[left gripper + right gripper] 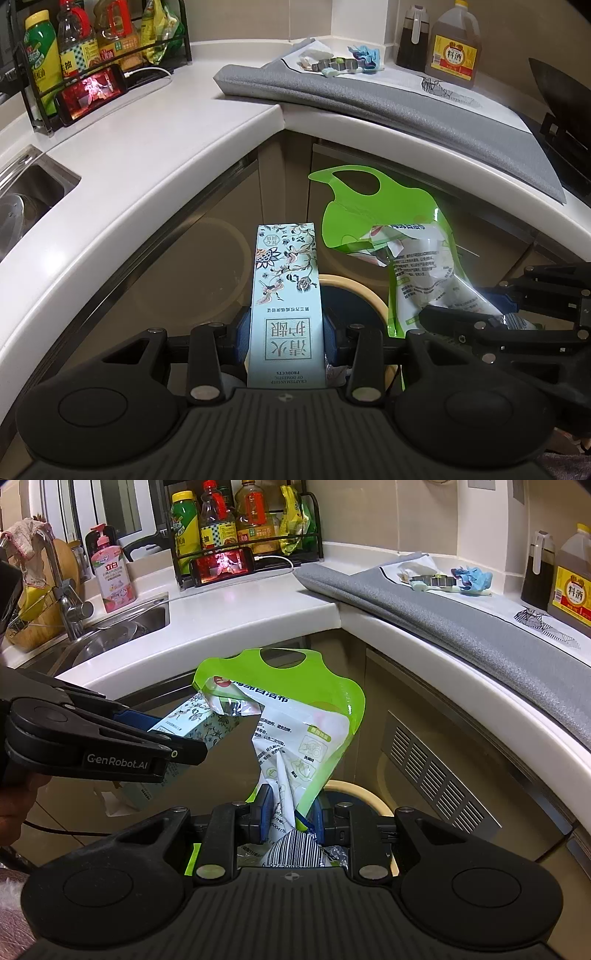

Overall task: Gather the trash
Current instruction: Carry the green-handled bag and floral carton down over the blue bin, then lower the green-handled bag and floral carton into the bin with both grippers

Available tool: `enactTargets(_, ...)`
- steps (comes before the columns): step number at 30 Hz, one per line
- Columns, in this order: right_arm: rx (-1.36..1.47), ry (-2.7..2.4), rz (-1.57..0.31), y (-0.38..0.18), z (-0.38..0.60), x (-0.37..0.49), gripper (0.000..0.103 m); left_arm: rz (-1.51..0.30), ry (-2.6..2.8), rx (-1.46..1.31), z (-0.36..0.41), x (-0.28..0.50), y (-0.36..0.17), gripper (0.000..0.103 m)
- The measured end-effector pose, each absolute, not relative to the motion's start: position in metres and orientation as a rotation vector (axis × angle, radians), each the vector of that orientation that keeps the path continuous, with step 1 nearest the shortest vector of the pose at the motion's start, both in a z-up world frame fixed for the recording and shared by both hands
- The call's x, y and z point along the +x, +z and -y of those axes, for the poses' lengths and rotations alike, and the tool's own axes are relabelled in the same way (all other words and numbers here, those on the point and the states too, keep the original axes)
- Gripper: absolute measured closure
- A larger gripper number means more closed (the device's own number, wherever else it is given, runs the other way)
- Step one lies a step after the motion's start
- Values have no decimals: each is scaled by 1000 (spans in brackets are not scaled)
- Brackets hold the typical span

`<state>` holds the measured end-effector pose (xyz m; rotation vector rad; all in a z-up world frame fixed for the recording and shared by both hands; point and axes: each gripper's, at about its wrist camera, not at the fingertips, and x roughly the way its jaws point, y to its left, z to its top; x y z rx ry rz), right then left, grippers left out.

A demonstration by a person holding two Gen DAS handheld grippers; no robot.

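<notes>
The left tool pinches an upright pale-blue floral carton; the right tool pinches a crumpled green wipes bag. Both hang over a cream-rimmed bin below the table.

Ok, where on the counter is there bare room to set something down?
Bare white counter runs between the sink and the grey mat, in front of the phone. The mat's near stretch is also free. It is crowded at the mat's far end, where scraps lie, and by the bottle rack.
</notes>
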<state>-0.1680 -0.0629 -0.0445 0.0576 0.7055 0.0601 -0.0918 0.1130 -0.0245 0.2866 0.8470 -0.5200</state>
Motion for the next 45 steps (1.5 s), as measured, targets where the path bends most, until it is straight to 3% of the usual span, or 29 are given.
enactTargets(45,214,23,-915,-107,100,-113,78,-1112,-552,273,-90,-31,-90,60)
